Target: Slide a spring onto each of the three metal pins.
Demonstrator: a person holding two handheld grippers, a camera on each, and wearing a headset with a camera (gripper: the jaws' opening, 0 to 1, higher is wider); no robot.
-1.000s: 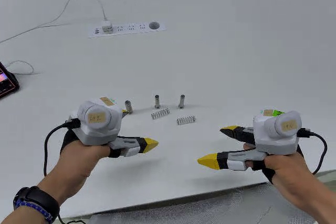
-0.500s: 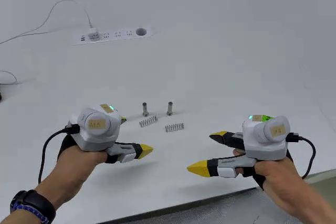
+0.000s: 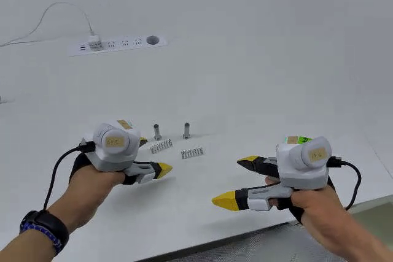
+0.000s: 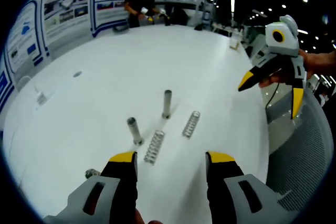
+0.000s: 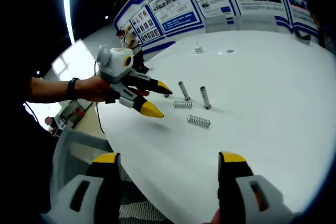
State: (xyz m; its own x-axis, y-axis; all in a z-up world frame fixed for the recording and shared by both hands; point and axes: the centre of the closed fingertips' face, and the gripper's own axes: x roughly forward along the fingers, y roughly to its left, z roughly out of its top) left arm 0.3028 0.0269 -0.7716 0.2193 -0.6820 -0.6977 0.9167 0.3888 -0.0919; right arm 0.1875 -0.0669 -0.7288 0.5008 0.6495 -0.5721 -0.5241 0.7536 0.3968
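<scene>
Two upright metal pins [image 3: 157,132] [image 3: 186,130] stand mid-table, and two loose springs [image 3: 161,146] [image 3: 192,152] lie just in front of them. In the left gripper view the pins [image 4: 134,129] [image 4: 167,103] and springs [image 4: 154,146] [image 4: 191,124] sit just ahead of the jaws. A third pin [image 4: 92,173] stands by the left jaw, too small to tell more. My left gripper [image 3: 153,154] [image 4: 172,157] is open and empty, close beside the springs. My right gripper [image 3: 236,181] [image 5: 170,157] is open and empty, further back to the right.
A white power strip [image 3: 116,44] with a plug and cable lies at the far left of the table. The table's front edge [image 3: 202,242] runs just below the hands, with grey mesh [image 3: 245,253] under it. Bare table stretches to the right of the pins.
The head camera has turned, shifting the whole picture left and down. My left gripper has edged slightly nearer the pins and now covers the leftmost one in the head view. Both grippers stay open.
</scene>
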